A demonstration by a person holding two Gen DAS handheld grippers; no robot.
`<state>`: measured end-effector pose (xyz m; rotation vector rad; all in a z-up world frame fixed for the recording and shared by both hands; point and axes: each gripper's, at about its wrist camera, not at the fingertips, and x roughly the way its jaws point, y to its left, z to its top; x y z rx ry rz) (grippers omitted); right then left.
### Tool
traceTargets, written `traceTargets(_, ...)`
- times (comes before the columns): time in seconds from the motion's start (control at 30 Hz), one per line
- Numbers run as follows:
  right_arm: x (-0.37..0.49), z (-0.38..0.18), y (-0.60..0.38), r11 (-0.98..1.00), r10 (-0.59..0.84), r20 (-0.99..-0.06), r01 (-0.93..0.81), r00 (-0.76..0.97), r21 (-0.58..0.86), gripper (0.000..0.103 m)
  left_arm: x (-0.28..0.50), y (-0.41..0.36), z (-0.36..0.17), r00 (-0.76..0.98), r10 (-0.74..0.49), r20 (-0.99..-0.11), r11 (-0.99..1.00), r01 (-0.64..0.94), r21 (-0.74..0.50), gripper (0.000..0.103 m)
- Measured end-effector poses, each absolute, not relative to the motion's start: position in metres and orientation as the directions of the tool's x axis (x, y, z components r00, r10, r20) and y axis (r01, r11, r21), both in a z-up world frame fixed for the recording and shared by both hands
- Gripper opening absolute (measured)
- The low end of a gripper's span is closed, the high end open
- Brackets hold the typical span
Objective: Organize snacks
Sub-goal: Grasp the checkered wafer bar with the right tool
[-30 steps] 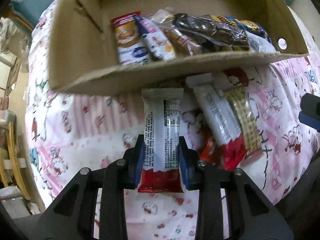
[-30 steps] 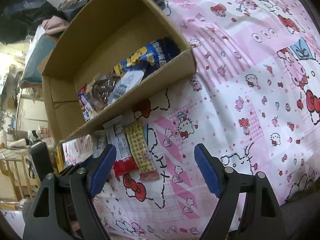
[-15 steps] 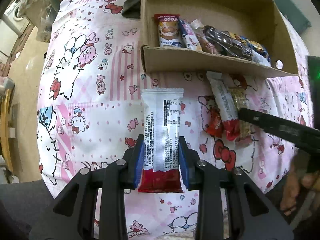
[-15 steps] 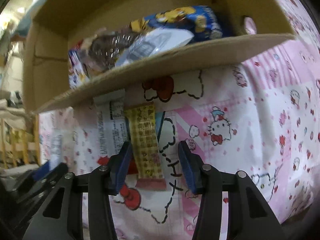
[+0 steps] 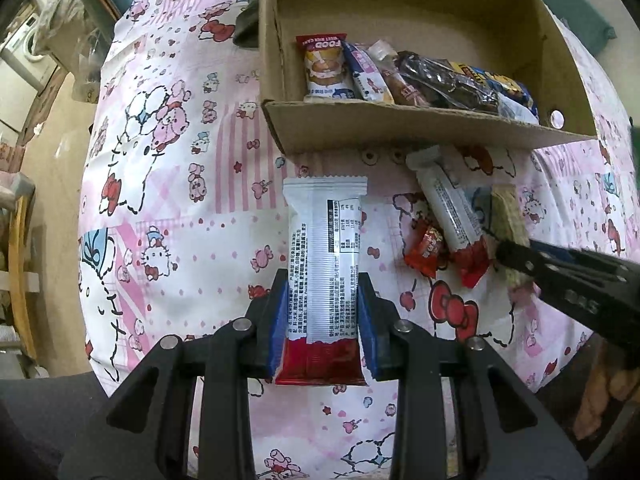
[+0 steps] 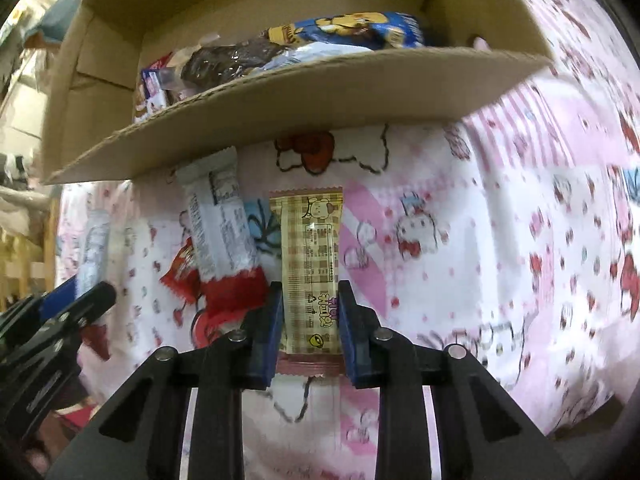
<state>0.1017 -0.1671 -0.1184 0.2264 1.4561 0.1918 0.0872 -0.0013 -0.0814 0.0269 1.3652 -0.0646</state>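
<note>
Pink cartoon bedsheet (image 5: 168,184); both grippers pinch snack bars.

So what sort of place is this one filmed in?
Most likely a home, perhaps a cluttered living or utility room: a table under a pink cartoon-cat cloth, a reused cardboard box of snacks, and what looks like a washing machine behind.

pink cartoon cloth (image 5: 168,200), yellow checked wrapper (image 6: 310,248)

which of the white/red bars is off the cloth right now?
The one clamped upright in the left gripper, the white-and-red bar. Its twin lies on the cloth below the box, beside the checked bar.
</note>
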Motion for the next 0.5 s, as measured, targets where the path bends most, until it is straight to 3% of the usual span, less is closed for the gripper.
traceTargets(0.5, 0.083, -0.059, -0.175, 0.932, 0.356, -0.917, 0.001, 0.181, 0.362, 0.027, 0.081, 0.0, -0.068, 0.236, -0.013, -0.972, 0.998, 0.06, 0.001, 0.028)
